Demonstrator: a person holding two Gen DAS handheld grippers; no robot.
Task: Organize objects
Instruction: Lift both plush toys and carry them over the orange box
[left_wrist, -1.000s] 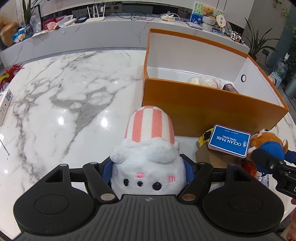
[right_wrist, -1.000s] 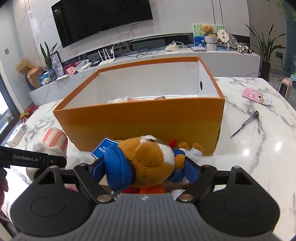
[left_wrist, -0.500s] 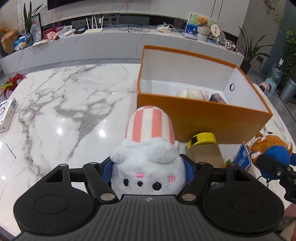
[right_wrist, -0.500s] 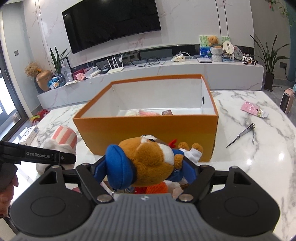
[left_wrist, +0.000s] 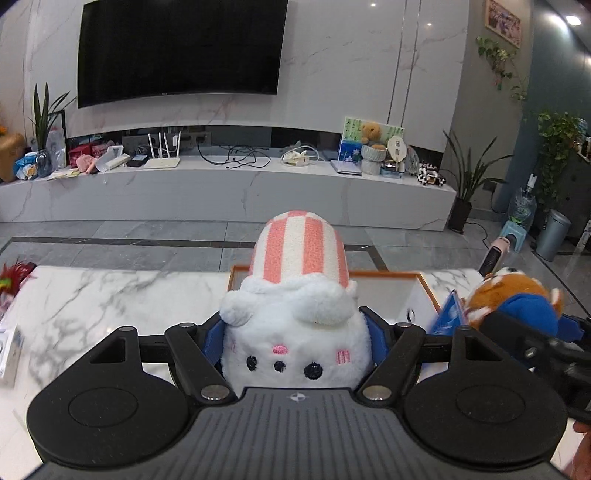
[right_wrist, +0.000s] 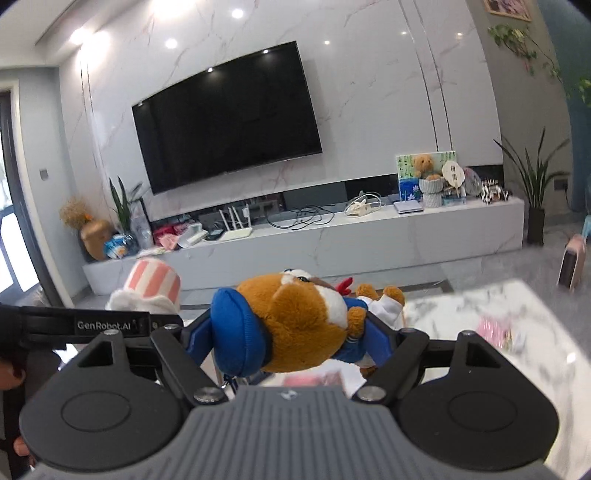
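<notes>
both toys are up in the air and level with each other, the table (left_wrist: 110, 295) well below them. the box (left_wrist: 417, 275) sits just ahead of the left claw (left_wrist: 295, 334), only its orange rim and a bit of white inside wall showing past the toy. to do this bit well i'd carry each one over the rim, tip down so the toy points inside, and let go 1 at a time so they don't knock together on the way in.

the left claw is closed partway, both fingers pressed into the sides of the white toy (left_wrist: 295, 332) with the pink striped hat. the right claw (right_wrist: 286, 339) is closed the same way on the brown toy (right_wrist: 303, 328), its blue cap toward the left finger, a tag hanging beneath.
</notes>
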